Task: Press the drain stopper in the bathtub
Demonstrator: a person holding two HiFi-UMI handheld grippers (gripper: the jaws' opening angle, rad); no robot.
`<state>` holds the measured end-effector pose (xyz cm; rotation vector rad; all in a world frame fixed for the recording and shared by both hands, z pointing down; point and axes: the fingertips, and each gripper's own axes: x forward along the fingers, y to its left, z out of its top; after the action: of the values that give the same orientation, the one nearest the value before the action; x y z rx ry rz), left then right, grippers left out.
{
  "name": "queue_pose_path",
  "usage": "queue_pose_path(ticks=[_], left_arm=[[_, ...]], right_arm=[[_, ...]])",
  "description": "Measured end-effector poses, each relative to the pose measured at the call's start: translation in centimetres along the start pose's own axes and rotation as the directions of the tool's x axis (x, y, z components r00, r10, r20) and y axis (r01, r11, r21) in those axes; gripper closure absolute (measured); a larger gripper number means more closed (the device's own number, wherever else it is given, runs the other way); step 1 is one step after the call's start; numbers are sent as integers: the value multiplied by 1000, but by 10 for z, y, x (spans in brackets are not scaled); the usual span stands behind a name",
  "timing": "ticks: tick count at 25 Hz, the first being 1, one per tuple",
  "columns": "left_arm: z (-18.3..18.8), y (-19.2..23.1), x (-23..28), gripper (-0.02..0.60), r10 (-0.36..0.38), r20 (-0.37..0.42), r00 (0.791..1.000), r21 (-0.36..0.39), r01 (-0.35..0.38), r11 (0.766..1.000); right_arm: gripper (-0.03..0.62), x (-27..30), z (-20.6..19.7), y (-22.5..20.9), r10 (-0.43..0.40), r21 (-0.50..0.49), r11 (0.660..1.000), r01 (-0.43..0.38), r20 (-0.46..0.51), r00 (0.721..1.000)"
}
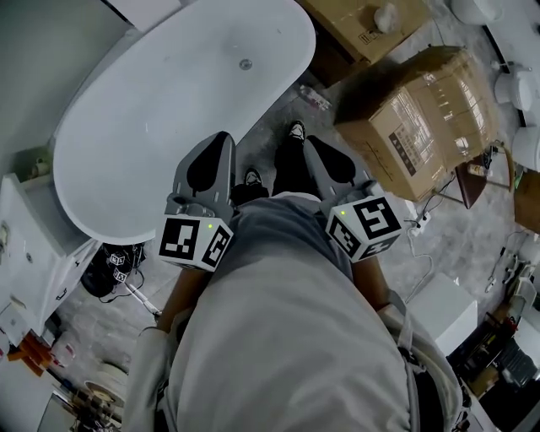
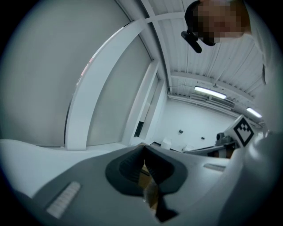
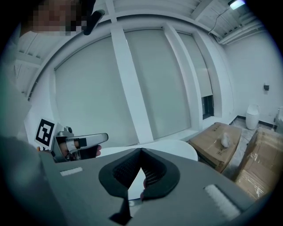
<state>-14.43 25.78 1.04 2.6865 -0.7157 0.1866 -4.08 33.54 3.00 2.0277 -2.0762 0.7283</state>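
The white oval bathtub (image 1: 152, 118) lies on the floor ahead and to the left, with the small round metal drain stopper (image 1: 245, 63) on its bottom near the far end. My left gripper (image 1: 225, 137) is held close to the body, over the tub's near right rim, well short of the stopper. My right gripper (image 1: 310, 142) hangs beside it over the floor and the person's legs. In the left gripper view the left gripper (image 2: 143, 148) is shut, its tips touching with nothing between them. So is the right gripper (image 3: 140, 152), and beyond it the tub's rim (image 3: 177, 148) shows.
Large cardboard boxes (image 1: 422, 110) stand on the floor right of the tub, another box (image 1: 363, 25) further back. A white cabinet (image 1: 34, 245) sits at the left by the tub's near end. A white box (image 1: 443, 308) and cables lie at the lower right.
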Motion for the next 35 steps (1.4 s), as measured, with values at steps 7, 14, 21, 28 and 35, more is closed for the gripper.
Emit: queue_pose_path(ticks=[7,14,21,28,35], left_arm=[[11,21,31,581,94,36,995,-7,-94,996],[13,40,99,581,161,24,987,-75,-158,985],[24,52,174,581,246,32,969,-107,-242,964],[27,63,232,581,340,5,940,-119,-337,934],[24,87,261,581,430,-28,902,-100,-431,897]], right_arm=[[595,44,23,-28,87,-42,995,-88,-6,996],[595,98,54,-76,175,-118,976,-182,-65,982],[595,156,80,-123,271,-160,943,-292,-137,953],[595,210,101,-153,420,-209,865,-456,-194,887],[595,255,111,-172,477,-224,822,-524,-233,848]])
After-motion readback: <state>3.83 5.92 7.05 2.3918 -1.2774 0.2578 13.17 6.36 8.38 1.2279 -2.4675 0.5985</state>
